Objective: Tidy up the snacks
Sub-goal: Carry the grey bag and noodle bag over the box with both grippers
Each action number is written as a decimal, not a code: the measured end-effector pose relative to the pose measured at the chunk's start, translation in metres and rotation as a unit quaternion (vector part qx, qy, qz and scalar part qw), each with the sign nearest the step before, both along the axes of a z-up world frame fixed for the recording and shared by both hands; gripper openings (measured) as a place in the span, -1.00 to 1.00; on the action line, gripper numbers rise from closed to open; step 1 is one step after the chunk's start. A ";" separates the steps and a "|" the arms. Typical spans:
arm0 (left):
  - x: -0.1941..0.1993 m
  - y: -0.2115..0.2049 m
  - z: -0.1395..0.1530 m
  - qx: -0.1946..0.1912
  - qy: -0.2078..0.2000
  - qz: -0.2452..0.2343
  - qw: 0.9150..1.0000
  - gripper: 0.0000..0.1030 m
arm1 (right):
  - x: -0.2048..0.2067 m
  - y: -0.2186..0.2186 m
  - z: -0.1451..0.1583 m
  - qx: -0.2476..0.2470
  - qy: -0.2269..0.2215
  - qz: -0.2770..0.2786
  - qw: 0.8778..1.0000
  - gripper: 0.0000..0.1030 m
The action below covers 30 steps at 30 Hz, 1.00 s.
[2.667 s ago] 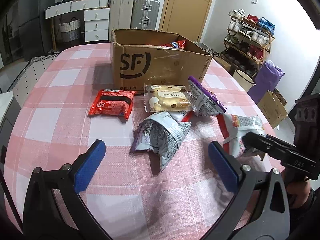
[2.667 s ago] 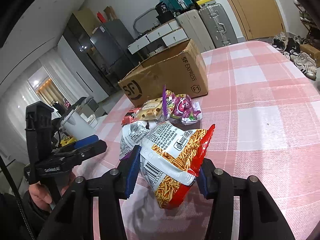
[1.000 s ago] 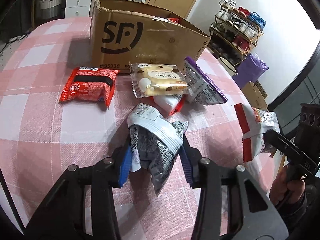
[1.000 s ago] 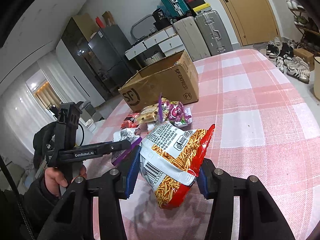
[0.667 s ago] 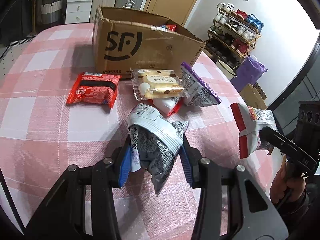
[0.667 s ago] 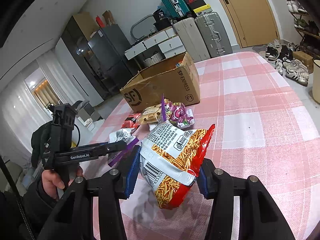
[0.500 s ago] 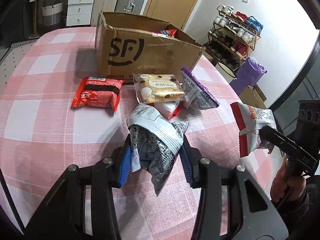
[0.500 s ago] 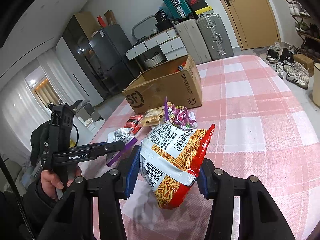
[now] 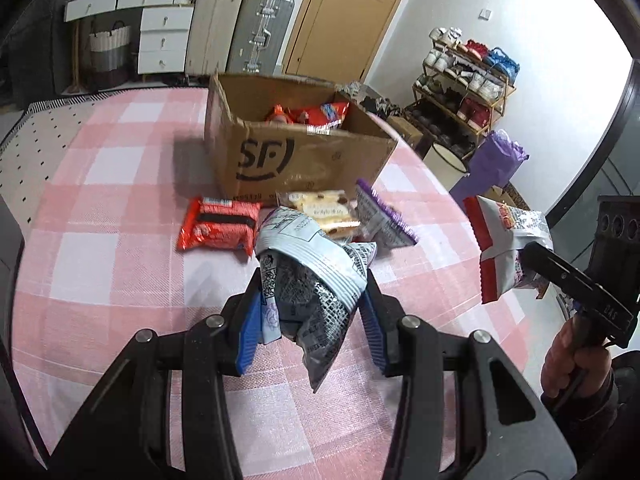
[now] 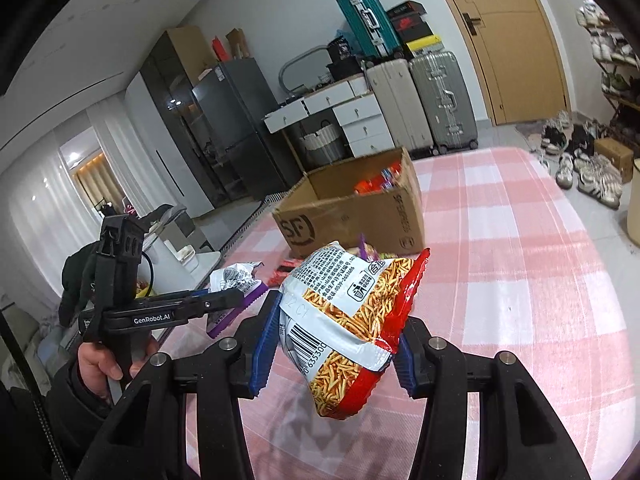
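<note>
A crumpled grey snack bag (image 9: 316,280) is clamped between the blue pads of the left gripper (image 9: 311,322) and held clear of the pink checked tablecloth (image 9: 104,264). A red noodle-snack bag (image 10: 352,320) is pinched by the right gripper (image 10: 334,350) (also off the cloth). Beyond, a red packet (image 9: 218,230), a cream pastry pack (image 9: 320,210) and a purple-edged bag (image 9: 380,216) lie before the open cardboard box (image 9: 296,160), in which red packets are seen.

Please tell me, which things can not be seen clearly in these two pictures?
- Cardboard box contents: both views, its walls hide all but some red packets.
- Cream packet: left wrist view, the grey bag in the left gripper covers its near part.
- Bag print: too small.
</note>
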State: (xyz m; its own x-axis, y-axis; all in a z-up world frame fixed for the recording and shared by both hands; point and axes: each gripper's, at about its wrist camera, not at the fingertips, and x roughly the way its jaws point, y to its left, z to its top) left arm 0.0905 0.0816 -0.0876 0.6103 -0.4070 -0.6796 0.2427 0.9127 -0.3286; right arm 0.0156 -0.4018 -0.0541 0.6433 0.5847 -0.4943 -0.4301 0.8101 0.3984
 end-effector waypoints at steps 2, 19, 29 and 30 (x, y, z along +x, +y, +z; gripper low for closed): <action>-0.005 0.005 0.011 0.005 -0.003 0.009 1.000 -0.20 | -0.002 0.004 0.009 -0.002 -0.010 0.002 1.000 -0.03; -0.027 0.030 0.101 -0.006 -0.043 0.025 0.999 -0.19 | 0.007 0.043 0.087 -0.004 -0.068 0.033 0.997 -0.03; 0.001 0.025 0.142 0.010 -0.049 0.025 0.998 -0.19 | 0.048 0.054 0.116 -0.008 -0.086 0.036 0.996 -0.03; 0.006 0.024 0.145 0.010 -0.050 0.026 0.998 -0.19 | 0.055 0.056 0.117 -0.006 -0.084 0.037 0.996 -0.03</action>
